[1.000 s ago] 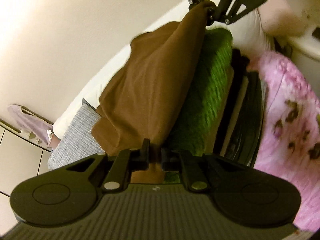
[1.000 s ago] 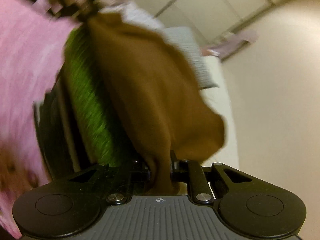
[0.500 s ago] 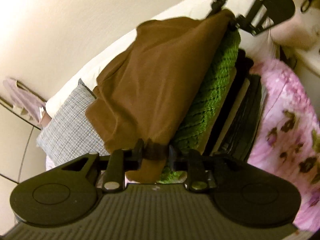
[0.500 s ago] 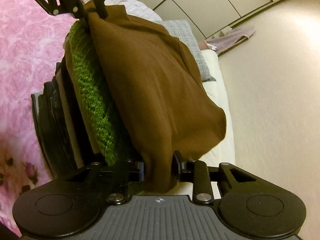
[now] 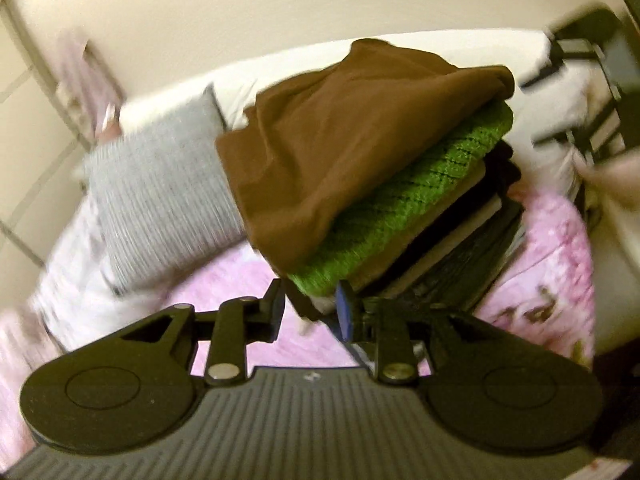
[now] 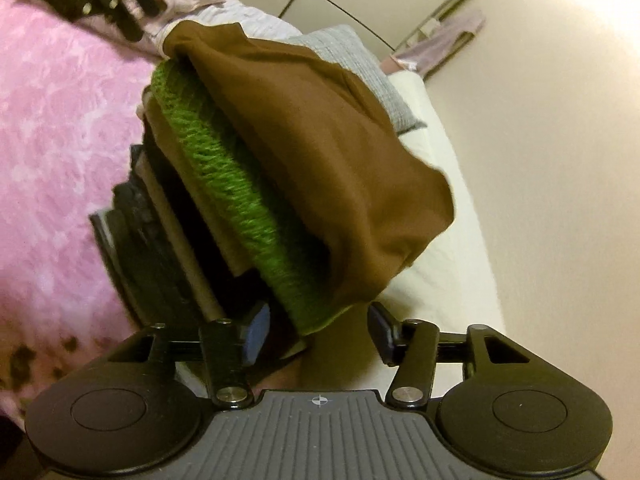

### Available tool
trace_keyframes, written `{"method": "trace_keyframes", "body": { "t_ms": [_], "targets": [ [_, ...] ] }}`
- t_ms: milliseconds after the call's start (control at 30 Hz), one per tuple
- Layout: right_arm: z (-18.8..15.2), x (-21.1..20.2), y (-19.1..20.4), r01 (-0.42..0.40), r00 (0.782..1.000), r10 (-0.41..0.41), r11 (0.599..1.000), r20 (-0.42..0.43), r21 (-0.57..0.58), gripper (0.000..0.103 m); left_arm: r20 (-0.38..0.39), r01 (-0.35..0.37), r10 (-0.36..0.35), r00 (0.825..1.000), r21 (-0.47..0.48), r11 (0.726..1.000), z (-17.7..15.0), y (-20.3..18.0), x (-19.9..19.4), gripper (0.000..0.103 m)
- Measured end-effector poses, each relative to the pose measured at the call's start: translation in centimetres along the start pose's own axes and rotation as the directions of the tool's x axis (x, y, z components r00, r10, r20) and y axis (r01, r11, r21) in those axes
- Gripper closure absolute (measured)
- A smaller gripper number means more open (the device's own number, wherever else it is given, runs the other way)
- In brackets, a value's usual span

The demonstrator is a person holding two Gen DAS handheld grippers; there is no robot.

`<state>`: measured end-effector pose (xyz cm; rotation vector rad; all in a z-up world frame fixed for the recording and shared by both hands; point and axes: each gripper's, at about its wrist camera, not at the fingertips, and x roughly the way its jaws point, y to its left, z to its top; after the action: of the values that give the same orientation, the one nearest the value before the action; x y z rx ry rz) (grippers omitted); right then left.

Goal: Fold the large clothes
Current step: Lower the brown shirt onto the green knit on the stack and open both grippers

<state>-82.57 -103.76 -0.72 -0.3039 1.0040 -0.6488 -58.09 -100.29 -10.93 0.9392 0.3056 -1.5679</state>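
Brown garment (image 5: pixel 340 152) atop stack, no legible txt

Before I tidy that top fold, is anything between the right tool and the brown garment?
Nothing visible. The right tool is open right at the stack's near edge. The brown garment lies on top, over the green knit. The tool's opening faces the knit's corner, with the brown edge just above it.
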Motion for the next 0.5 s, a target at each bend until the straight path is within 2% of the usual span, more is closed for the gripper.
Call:
{"method": "trace_keyframes", "body": {
  "t_ms": [233, 333, 467, 500],
  "targets": [
    [-0.1, -1.9, 2.7, -0.04, 0.999, 0.043, 0.985, -0.013, 0.171, 0.046, 0.032, 0.073, -0.07, 0.997, -0.12, 0.99, -1.7, -1.7, -2.1, 0.073],
    [0.7, -3.5, 2.0, -0.081, 0.997, 0.072, 0.942, 0.041, 0.324, 0.046, 0.077, 0.103, -0.094, 0.993, -0.122, 0.987, -1.5, -1.5, -3.0, 0.073],
    [3.3, -4.2, -1.1, -0.053, 0.994, 0.001, 0.877, 0.107, 0.478, 0.047, 0.163, 0.11, -0.091, 0.982, -0.115, 0.987, 0.6, 0.2, -2.9, 0.073],
    [3.9, -4.1, -2.3, -0.061, 0.993, -0.001, 0.848, 0.116, 0.526, 0.05, 0.173, 0.108, -0.086, 0.981, -0.122, 0.987, 1.5, 0.8, -2.6, 0.073]
  ]
}}
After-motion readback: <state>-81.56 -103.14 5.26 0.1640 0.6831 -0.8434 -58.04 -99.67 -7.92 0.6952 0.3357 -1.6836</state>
